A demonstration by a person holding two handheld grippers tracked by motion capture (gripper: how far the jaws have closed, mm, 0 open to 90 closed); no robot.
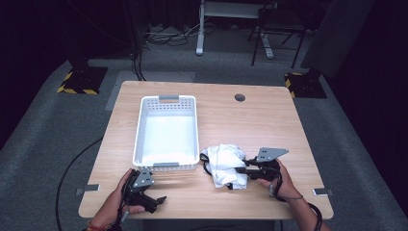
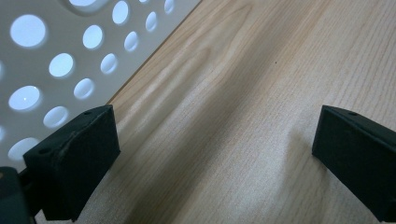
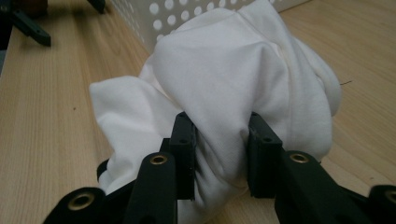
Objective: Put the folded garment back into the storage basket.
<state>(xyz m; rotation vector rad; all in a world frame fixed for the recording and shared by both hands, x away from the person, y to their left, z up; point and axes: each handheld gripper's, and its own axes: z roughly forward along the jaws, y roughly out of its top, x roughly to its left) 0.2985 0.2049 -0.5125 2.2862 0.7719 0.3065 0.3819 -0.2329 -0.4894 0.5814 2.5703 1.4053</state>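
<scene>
I have the right gripper clamped on a bunched fold of the white cloth, which lies crumpled on the surface just right of the basket's near corner. The jaws pinch the fabric from both sides — the grasp step looks done, the lift not yet begun. My left gripper sits by the near edge in front of the basket, jaws wide apart with nothing between them. The next move, as I judge it, is to raise the cloth clear of the surface and carry it left over the basket wall. It is a loose bundle with dark trim hanging under it, so I want enough height — a trailing end could snag the rim.
</scene>
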